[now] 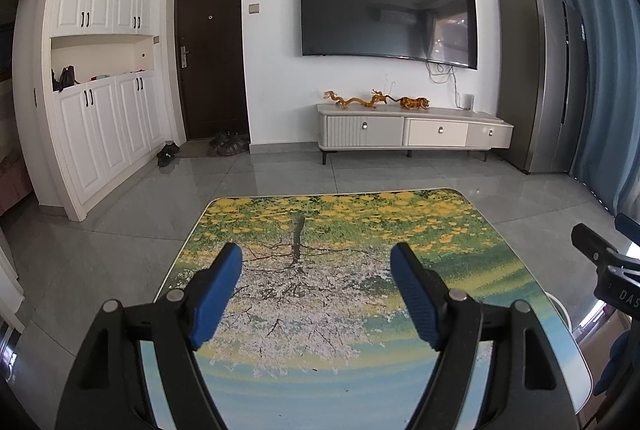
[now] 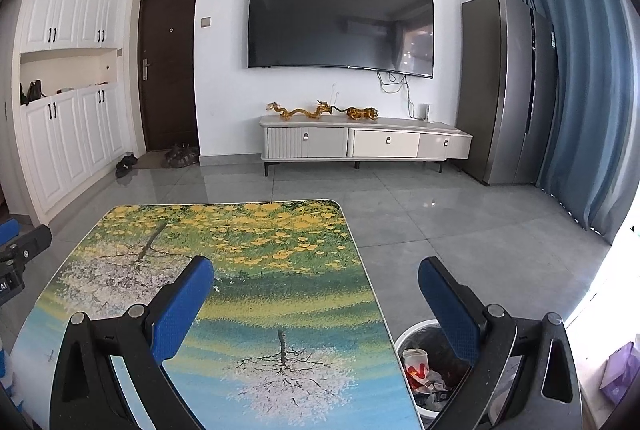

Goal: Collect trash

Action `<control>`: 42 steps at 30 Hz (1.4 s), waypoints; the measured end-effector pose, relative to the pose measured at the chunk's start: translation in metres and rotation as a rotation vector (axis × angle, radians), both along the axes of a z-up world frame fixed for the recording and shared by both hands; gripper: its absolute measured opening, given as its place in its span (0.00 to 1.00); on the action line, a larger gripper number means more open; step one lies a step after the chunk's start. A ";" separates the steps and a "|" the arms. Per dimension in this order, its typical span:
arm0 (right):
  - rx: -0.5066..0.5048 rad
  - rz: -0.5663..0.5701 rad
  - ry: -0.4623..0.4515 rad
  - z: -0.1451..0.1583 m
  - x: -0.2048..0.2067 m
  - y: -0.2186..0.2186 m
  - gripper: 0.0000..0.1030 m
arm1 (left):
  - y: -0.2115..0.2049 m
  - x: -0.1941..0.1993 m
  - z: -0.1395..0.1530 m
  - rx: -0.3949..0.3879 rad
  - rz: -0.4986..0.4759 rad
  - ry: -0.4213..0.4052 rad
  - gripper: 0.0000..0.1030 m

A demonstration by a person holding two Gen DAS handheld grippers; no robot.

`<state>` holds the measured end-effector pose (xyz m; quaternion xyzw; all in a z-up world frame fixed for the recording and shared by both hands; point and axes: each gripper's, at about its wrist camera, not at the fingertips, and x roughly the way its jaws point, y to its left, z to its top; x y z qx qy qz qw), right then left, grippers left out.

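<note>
You're holding both tongs over the table (image 1: 400, 226), the one with the tree-and-yellow-blossom print on top, and its surface is looking bare in both views. Your left tongs (image 1: 316, 262) are sitting released, blue pads spread wide with nothing between them, just the printed tabletop showing through the gap. Your right tongs (image 2: 316, 276) are hanging released too, also gripping nothing; the left pad is over the table and the right pad is hanging past the table's right edge.

The trash is sitting in the bin (image 2: 404, 340) on the floor, right beside the table's near right corner and under your right tongs' right finger (image 2: 448, 306). Inside it you're seeing a crumpled white and red wrapper (image 2: 416, 366) plus some darker bits I can't make out.

Further back, the TV (image 2: 340, 18) is hanging on the wall above a low cabinet (image 2: 360, 142) that's carrying golden dragon figurines (image 2: 300, 110).
</note>
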<state>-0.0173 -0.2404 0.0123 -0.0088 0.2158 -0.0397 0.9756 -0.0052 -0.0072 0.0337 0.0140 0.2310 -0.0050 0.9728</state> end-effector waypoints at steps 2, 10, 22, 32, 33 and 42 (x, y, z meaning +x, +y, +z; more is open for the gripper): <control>-0.003 0.000 -0.001 0.000 0.000 0.001 1.00 | 0.000 0.001 -0.001 0.003 0.000 0.000 0.73; -0.001 0.002 0.003 -0.001 0.000 0.001 1.00 | 0.000 0.001 -0.002 0.006 0.002 0.001 0.73; -0.002 0.001 0.015 -0.007 0.004 -0.001 1.00 | -0.001 0.002 -0.002 -0.011 0.003 -0.001 0.73; 0.001 -0.002 0.036 -0.014 0.008 -0.003 1.00 | -0.002 0.006 -0.004 -0.023 0.003 0.015 0.73; 0.003 -0.002 0.038 -0.015 0.008 -0.003 1.00 | -0.002 0.006 -0.005 -0.023 0.003 0.016 0.73; 0.005 -0.008 0.051 -0.023 0.013 -0.005 1.00 | -0.003 0.009 -0.009 -0.028 0.007 0.025 0.73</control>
